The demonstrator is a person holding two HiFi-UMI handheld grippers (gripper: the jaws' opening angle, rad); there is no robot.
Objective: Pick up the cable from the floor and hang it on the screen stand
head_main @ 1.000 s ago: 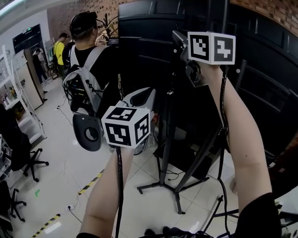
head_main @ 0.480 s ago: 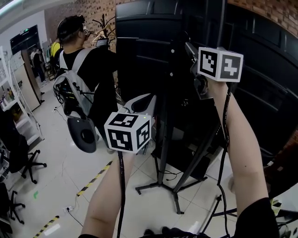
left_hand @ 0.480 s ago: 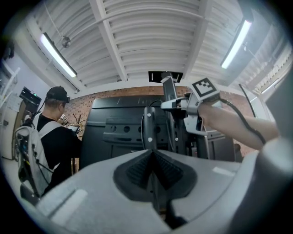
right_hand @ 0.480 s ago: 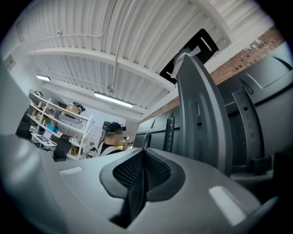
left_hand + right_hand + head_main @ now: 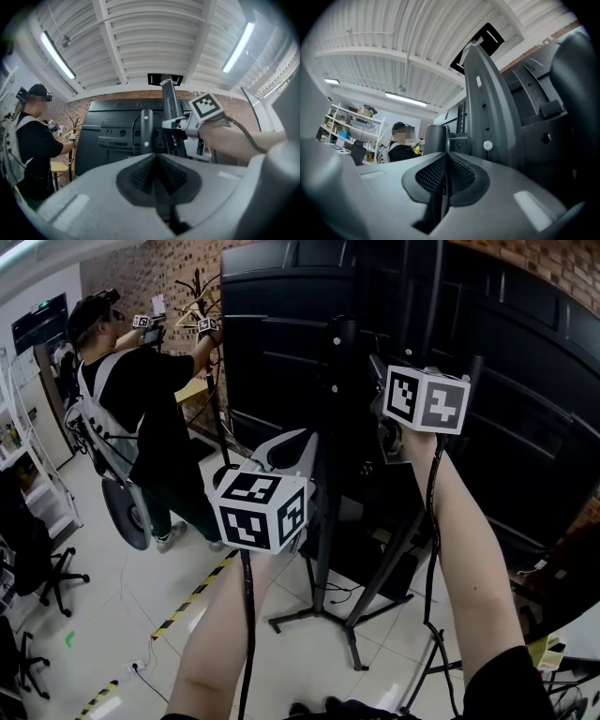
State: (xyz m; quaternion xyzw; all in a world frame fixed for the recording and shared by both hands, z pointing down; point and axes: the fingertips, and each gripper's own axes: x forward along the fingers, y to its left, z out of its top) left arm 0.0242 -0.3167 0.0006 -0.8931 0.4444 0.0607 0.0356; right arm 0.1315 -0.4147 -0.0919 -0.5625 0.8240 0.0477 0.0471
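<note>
Square markers [image 5: 258, 509] on left gripper [image 5: 155, 159], right gripper [image 5: 446, 158]

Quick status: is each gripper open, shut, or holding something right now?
Left gripper: closed, pads together, nothing seen between them.
Right gripper: closed, pads together, nothing seen between them.

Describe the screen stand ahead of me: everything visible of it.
The screen stand is black and looks like metal. It has an upright post with small pale studs, a slanted strut, and splayed legs resting on the white tiled floor. It stands upright against the back of a large black screen. Thin cables lie by its feet. The right gripper is close to the post; contact cannot be told.
</note>
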